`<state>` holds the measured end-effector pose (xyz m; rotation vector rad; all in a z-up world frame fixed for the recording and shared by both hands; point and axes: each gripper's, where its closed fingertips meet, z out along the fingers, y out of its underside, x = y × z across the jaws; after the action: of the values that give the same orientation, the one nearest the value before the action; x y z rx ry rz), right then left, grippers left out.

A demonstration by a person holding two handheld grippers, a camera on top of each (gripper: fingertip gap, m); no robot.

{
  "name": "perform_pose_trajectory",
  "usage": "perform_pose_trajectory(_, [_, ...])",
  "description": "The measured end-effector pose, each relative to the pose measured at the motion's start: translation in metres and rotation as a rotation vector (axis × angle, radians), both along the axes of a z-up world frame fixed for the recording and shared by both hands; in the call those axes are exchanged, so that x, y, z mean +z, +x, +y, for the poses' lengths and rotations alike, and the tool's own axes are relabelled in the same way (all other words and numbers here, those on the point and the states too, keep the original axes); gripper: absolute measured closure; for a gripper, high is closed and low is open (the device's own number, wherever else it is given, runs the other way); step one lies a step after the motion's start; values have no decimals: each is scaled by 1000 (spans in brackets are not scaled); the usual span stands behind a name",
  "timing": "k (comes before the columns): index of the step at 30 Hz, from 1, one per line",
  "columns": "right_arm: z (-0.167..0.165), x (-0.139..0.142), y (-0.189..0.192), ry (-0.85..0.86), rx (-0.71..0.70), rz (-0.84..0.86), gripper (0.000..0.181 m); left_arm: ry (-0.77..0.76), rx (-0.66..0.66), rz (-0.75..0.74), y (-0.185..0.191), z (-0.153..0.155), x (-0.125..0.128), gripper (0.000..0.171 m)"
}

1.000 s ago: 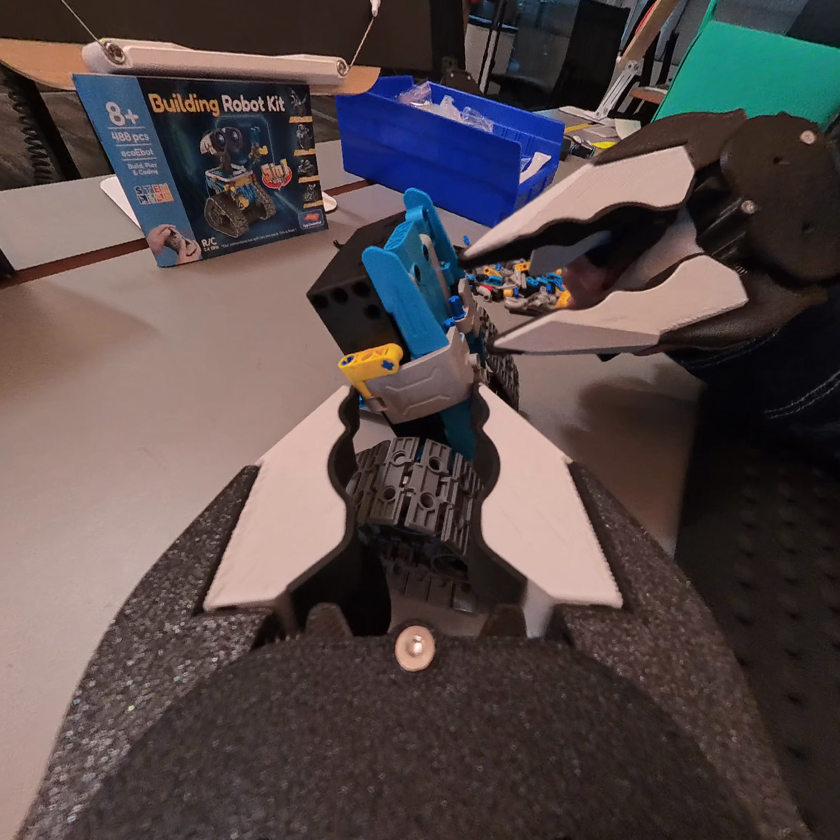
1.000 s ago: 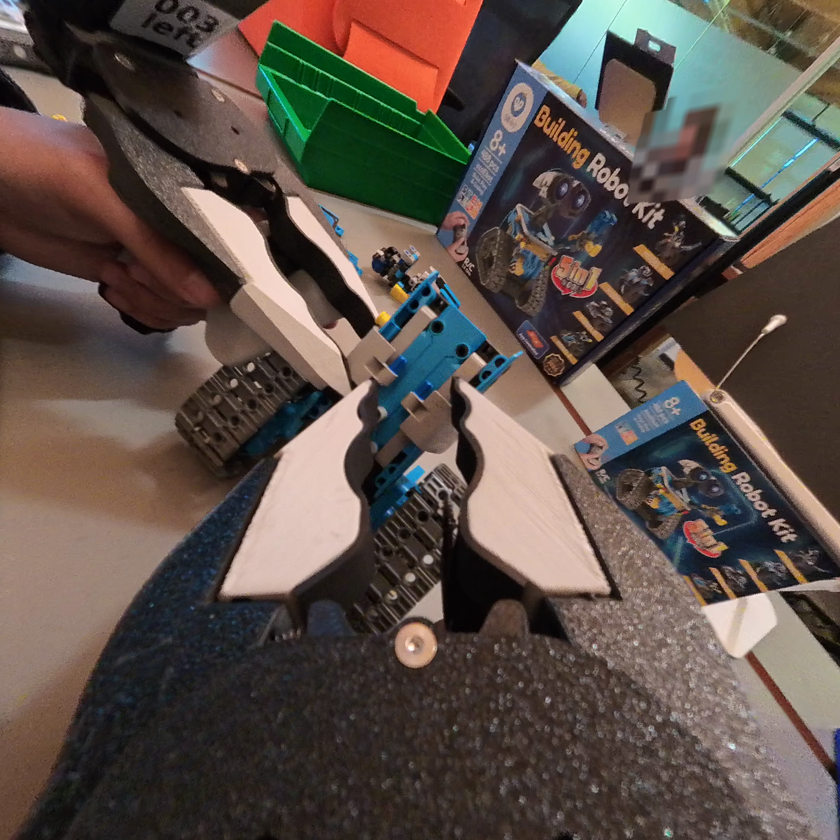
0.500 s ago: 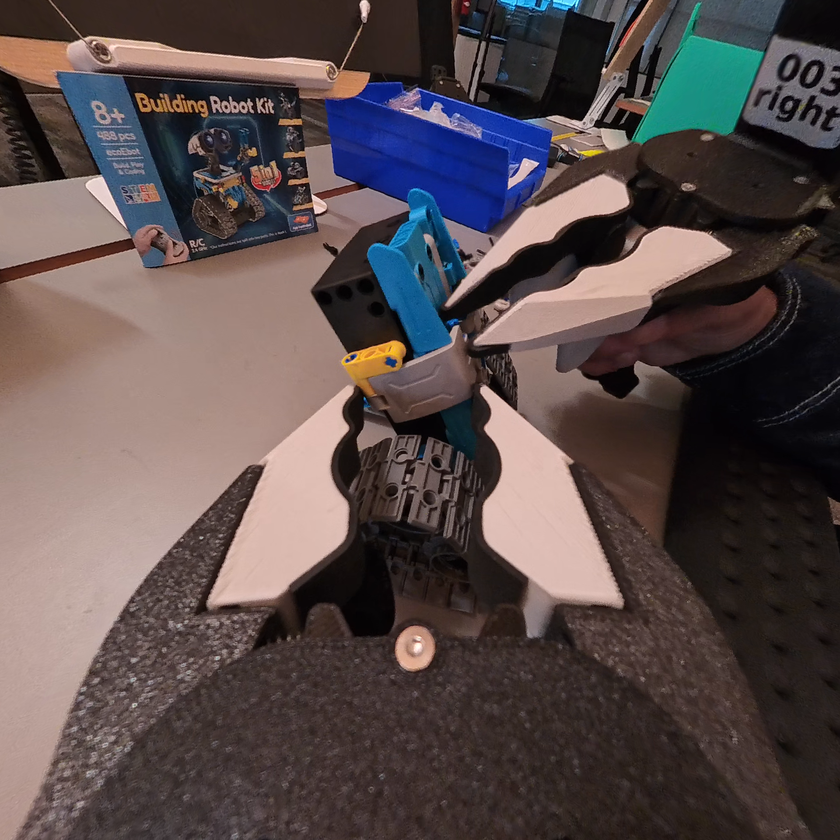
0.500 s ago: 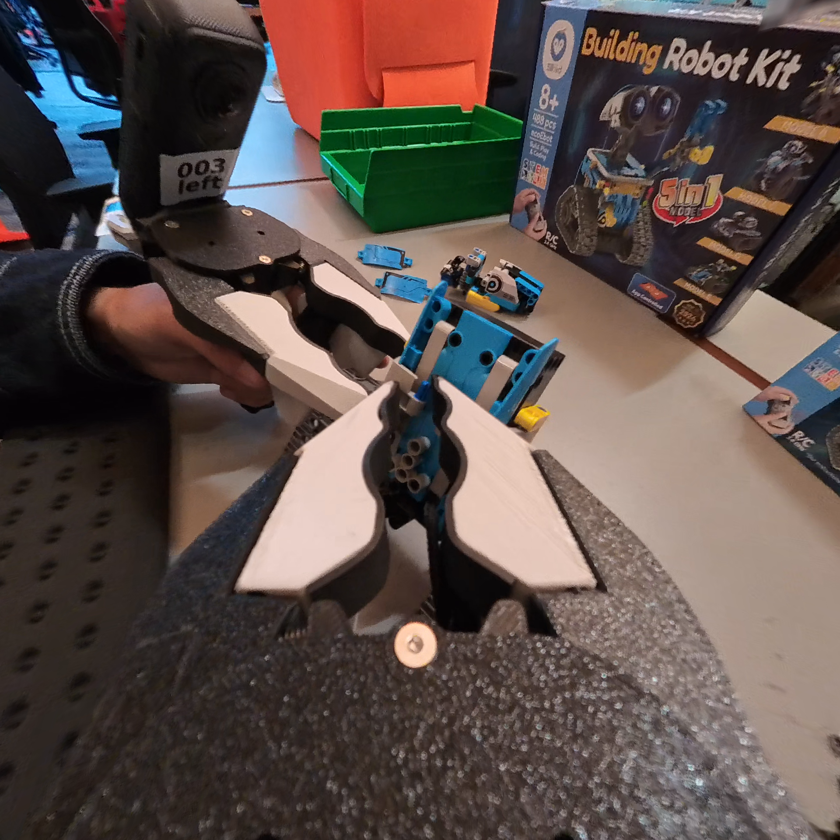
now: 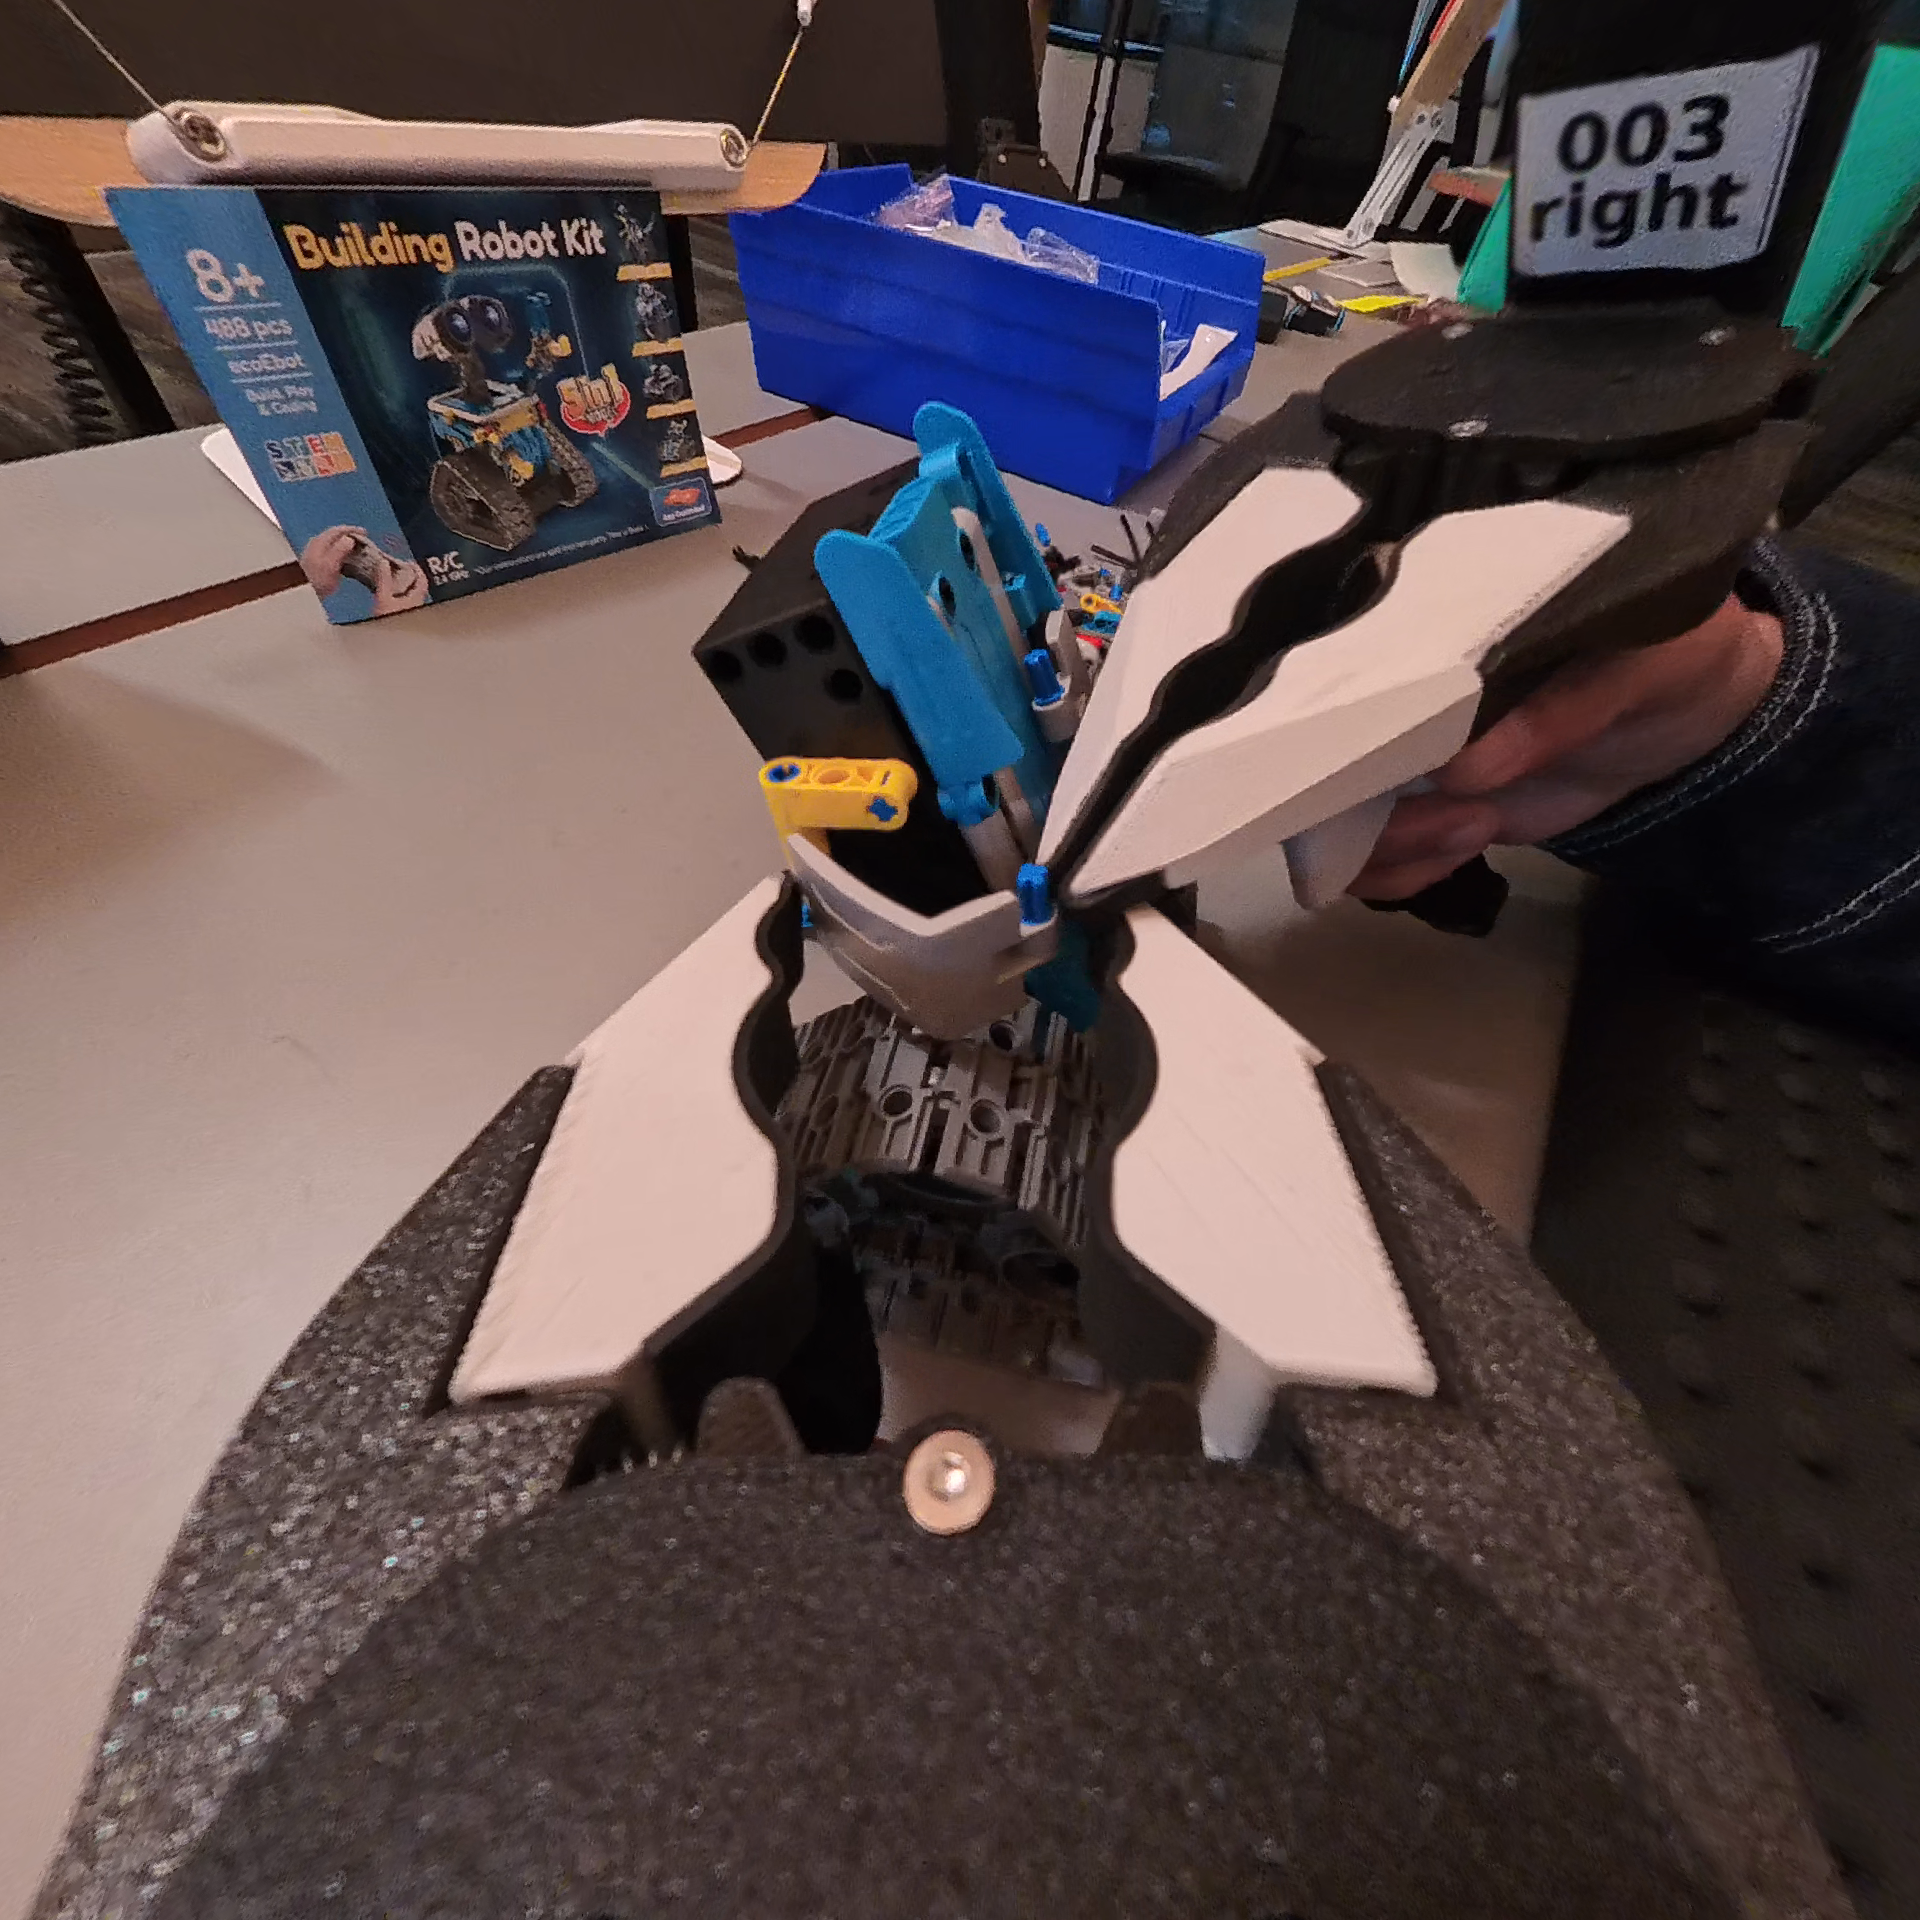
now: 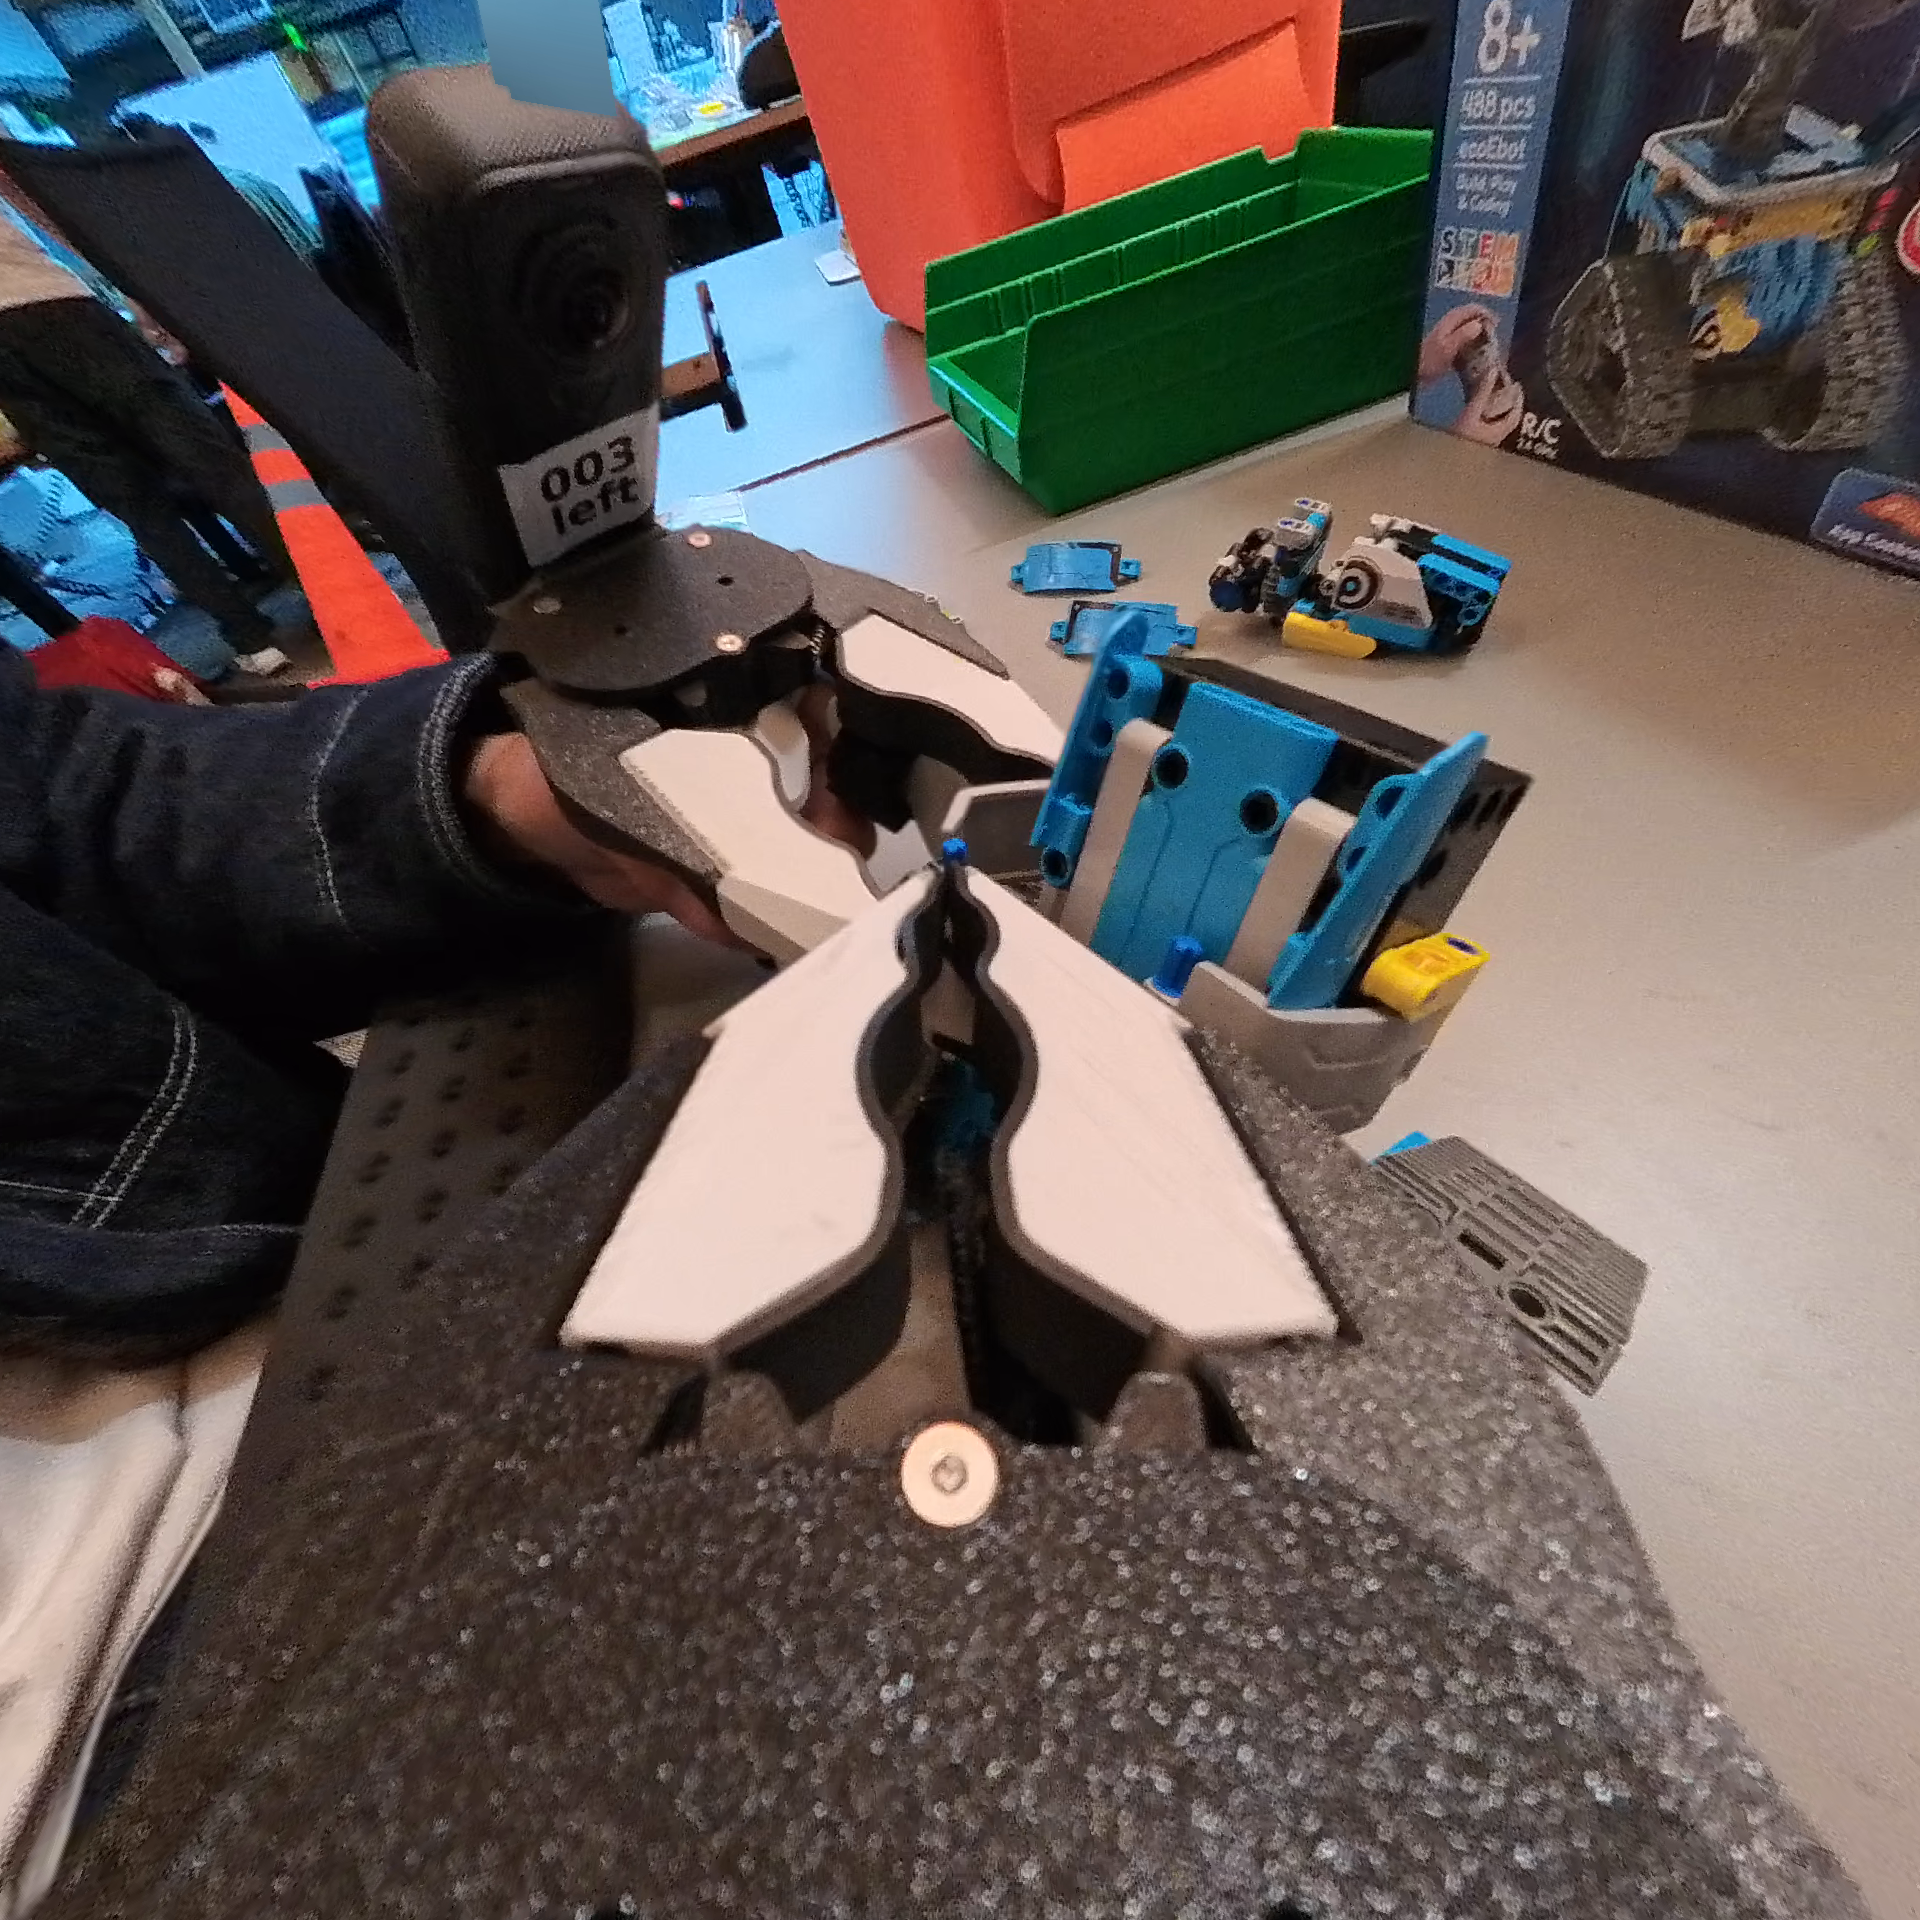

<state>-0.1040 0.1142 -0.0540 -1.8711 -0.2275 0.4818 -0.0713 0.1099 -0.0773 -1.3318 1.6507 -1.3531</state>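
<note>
Blue, grey and black plastic make up the half-built toy robot (image 5: 935, 727) that sits on my grey counter (image 5: 312, 883) — a black block body with blue panels, a curved grey shell at its base, a yellow connector piece (image 5: 836, 795) on one side and dark grey rubber treads (image 5: 935, 1122) beneath. My left hand-held gripper (image 5: 935, 956) is clamped around the model's lower end, its white fingers (image 5: 644, 1164) pressed against the grey shell and the tread. My right hand-held gripper (image 6: 948, 883) has its tips drawn tight together on a small blue peg (image 6: 953, 852) at the corner of the grey shell; in the left wrist view the same gripper (image 5: 1055, 883) comes in from the right, tips pinched on that peg (image 5: 1029, 888). Farther back on the counter I see a printed kit box (image 5: 436, 395) propped upright, a blue plastic bin (image 5: 987, 343) holding clear bags, a green plastic bin (image 6: 1174, 312), and — near it — a small blue-and-grey sub-assembly (image 6: 1361, 597) beside two loose flat blue plates (image 6: 1075, 566).
</note>
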Motion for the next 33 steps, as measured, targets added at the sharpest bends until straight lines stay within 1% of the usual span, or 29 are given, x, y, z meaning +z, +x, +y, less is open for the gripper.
perform_pose_trajectory(2, [-2, 1, 1, 3, 0, -2, 180, -27, 5, -5, -4, 2, 2, 117])
perform_pose_trajectory(5, [-8, 10, 7, 47, -4, -6, 178, -69, 13, -16, -9, 7, 5, 126])
perform_pose_trajectory(8, [-11, 24, 25, 116, -60, 19, 178, -148, 14, -12, -12, 13, 7, 127])
perform_pose_trajectory(9, [-11, 31, 36, 151, -114, 9, 175, -176, 11, -10, -13, 14, 8, 128])
perform_pose_trajectory(12, [-15, 54, 61, 299, -283, -96, 155, -256, 0, -6, -15, 16, 11, 129])
perform_pose_trajectory(13, [-16, 58, 64, 324, -318, -140, 143, -275, 0, -6, -15, 17, 12, 129])
perform_pose_trajectory(14, [-14, 56, 61, 310, -321, -182, 136, -291, 0, -6, -16, 18, 12, 129])
perform_pose_trajectory(15, [-9, 47, 57, 264, -320, -217, 128, -309, -4, -5, -16, 19, 13, 129])
perform_pose_trajectory(16, [-2, 33, 52, 192, -312, -254, 118, -329, -15, -1, -16, 18, 13, 129])
perform_pose_trajectory(17, [4, 17, 47, 122, -307, -298, 113, -353, -33, 7, -17, 16, 13, 129])
perform_pose_trajectory(18, [10, 5, 44, 71, -318, -341, 111, -378, -59, 17, -18, 13, 13, 129])
perform_pose_trajectory(19, [14, -1, 44, 51, -344, -366, 112, -401, -81, 26, -20, 11, 13, 129])
perform_pose_trajectory(20, [15, -1, 45, 49, -363, -379, 112, -414, -90, 28, -21, 10, 14, 129])
perform_pose_trajectory(22, [14, -1, 45, 30, -345, -349, 114, -417, -103, 31, -23, 12, 14, 129])
perform_pose_trajectory(24, [13, -1, 47, 29, -325, -327, 115, -395, -109, 27, -24, 14, 14, 131])
perform_pose_trajectory(26, [11, -1, 54, 33, -333, -332, 115, -344, -80, 9, -26, 25, 14, 143])
perform_pose_trajectory(28, [8, 1, 56, 39, -315, -289, 117, -268, -34, 7, -26, 38, 10, 151])
perform_pose_trajectory(29, [6, 2, 58, 44, -315, -265, 123, -214, -12, 6, -25, 43, 8, 153])
perform_pose_trajectory(31, [4, 4, 58, 47, -298, -223, 131, -59, 47, -18, -21, 49, 6, 156])
perform_pose_trajectory(33, [2, 4, 57, 49, -281, -204, 135, 109, 102, -58, -18, 55, 6, 158])
